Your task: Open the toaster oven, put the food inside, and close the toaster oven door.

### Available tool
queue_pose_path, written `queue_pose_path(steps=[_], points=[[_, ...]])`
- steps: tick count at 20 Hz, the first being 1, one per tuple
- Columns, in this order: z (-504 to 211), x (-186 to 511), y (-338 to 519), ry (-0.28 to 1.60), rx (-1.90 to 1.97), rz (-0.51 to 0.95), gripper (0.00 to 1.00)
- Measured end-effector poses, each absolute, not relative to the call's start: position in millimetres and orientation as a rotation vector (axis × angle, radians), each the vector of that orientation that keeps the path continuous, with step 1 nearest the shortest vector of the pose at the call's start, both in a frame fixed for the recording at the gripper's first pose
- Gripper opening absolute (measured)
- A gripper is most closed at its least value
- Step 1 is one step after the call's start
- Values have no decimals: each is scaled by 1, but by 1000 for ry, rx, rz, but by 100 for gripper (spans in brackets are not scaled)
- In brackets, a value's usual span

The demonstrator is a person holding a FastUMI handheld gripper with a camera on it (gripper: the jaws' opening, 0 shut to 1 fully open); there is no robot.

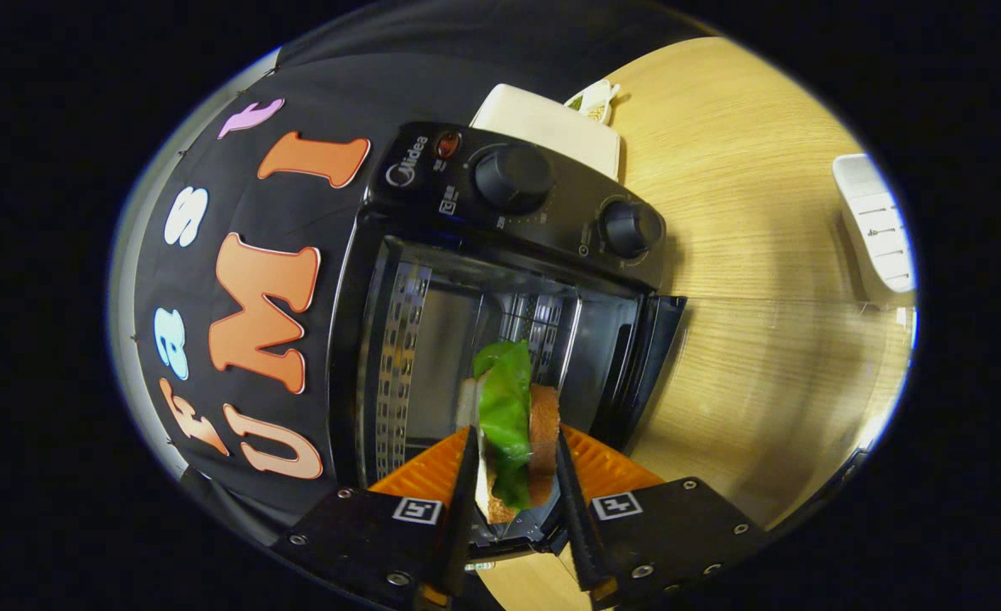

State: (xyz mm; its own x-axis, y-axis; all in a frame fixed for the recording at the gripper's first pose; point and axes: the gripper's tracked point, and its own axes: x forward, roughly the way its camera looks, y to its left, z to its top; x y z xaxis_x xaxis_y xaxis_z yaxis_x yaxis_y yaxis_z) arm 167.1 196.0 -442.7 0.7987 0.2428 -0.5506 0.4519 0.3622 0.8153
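The desk (746, 255) is a light wood-grain surface carrying all items. The toaster oven (500, 280), black, stands on it against the booth wall; its door (649, 365) is open and the cavity with perforated metal side panels is exposed. Two control knobs, one larger (513, 176) and one smaller (630, 227), sit on its control panel beside the cavity. A cream-coloured box (551, 127) lies just behind the oven, and a white ribbed appliance (878, 229) rests well apart on the desk. The hand-held gripper (513, 501) is closed to a narrow gap, both fingers pressing on the sandwich (517, 424), bread slices with green lettuce, which is held between them directly in front of the open cavity.
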Motion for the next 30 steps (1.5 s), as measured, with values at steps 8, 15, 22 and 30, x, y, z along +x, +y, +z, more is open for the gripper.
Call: queue_pose_path(steps=[8, 15, 22, 30], points=[[-412, 126, 187, 699, 1122, -57, 97], [-368, 60, 148, 562, 785, 9, 98], [-375, -4, 154, 558, 476, 185, 98], [-420, -50, 154, 644, 72, 246, 99]])
